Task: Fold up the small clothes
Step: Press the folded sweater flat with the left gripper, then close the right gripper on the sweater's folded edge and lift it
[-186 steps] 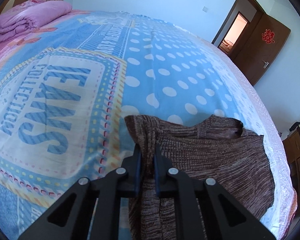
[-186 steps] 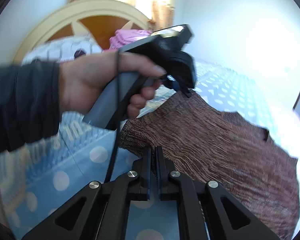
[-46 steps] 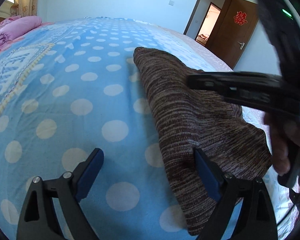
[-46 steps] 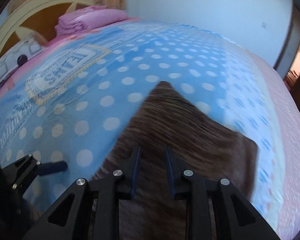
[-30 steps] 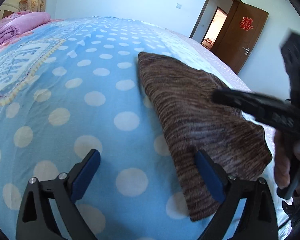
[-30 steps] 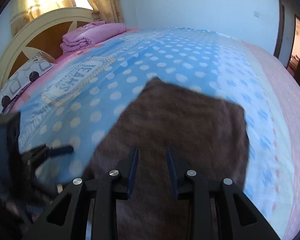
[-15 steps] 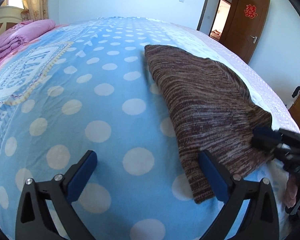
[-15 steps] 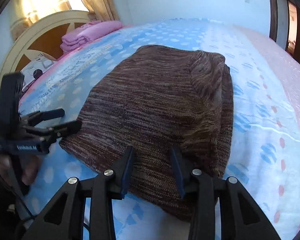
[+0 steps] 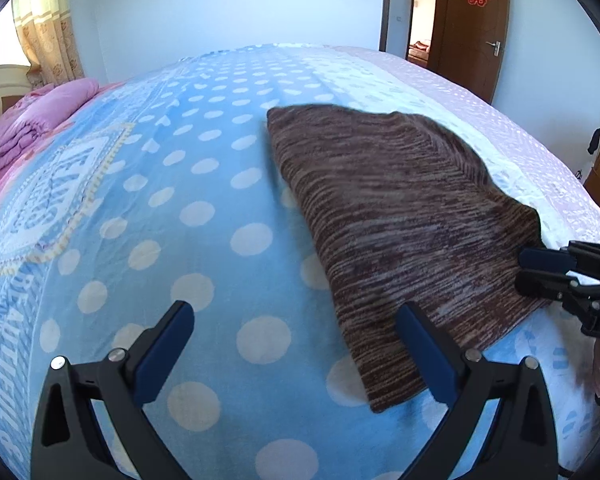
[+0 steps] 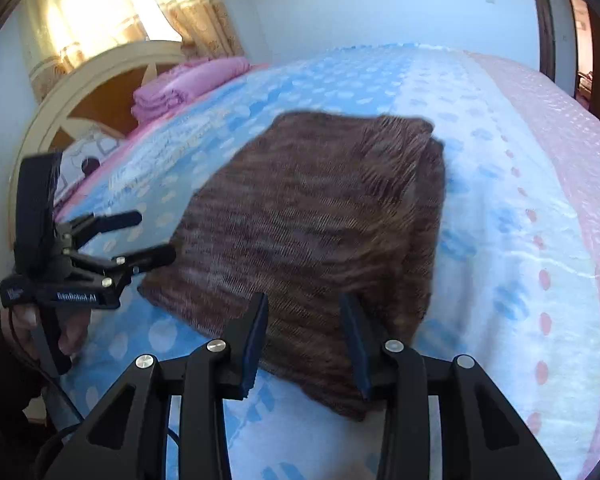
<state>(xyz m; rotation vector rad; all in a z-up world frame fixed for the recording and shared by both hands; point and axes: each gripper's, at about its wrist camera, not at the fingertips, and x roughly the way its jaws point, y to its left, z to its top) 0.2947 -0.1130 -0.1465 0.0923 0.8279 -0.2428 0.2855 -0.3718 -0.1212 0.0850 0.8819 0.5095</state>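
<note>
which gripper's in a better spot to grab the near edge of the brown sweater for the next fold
Probably the right gripper: its open jaws already straddle the brown sweater's near edge. The left gripper is open too, but sits mostly over the blue bedspread beside it.

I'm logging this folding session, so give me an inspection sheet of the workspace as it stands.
Surface: bed under a blue polka-dot cover, pink band along one side.
Job's things: brown knit garment, folded into a flat block on the cover.
Clutter: folded pink quilt by the headboard.
Grippers: left gripper open wide, one finger by the garment's near edge; right gripper open, just short of the near edge; neither holds cloth.
Cables: a dark cable hangs below the left gripper's handle.
Surroundings: curtained window, open brown door with a red ornament.
</note>
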